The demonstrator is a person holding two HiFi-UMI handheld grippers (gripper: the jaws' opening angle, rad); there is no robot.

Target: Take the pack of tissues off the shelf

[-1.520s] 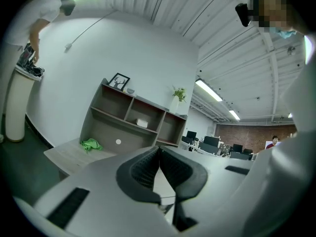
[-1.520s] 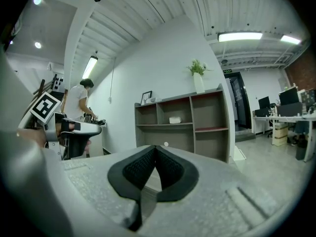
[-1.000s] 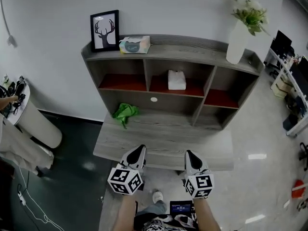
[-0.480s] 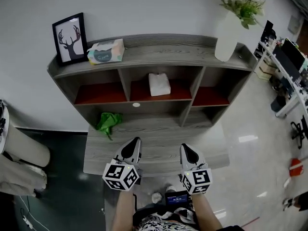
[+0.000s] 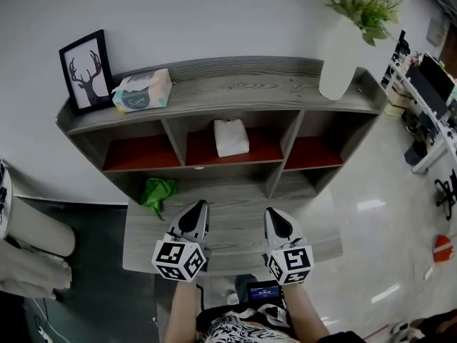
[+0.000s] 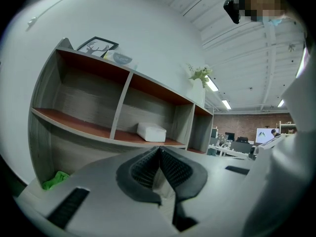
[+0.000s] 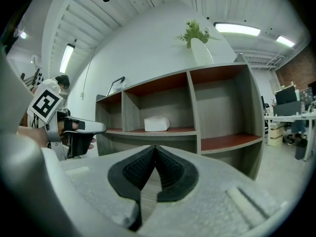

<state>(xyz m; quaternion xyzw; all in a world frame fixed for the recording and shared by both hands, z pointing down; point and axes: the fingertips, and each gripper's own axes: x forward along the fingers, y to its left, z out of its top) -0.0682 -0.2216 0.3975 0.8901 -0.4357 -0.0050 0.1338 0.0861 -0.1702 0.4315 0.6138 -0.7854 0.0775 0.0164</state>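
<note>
A grey shelf [image 5: 235, 91] stands against a white wall and fills the middle of the head view. The tissue pack [image 5: 142, 91] lies on its top board at upper left, just beside a deer picture [image 5: 87, 70]. A white packet [image 5: 230, 137] sits in the middle compartment, and a green cloth [image 5: 158, 191] lies on the lower ledge. Low in the frame, the left gripper [image 5: 198, 213] and right gripper [image 5: 274, 219] hover over that ledge, both clenched on nothing.

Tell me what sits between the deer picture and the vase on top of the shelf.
Only the tissue pack, close beside the picture; from there to the vase the top is bare, as the head view shows.
</note>
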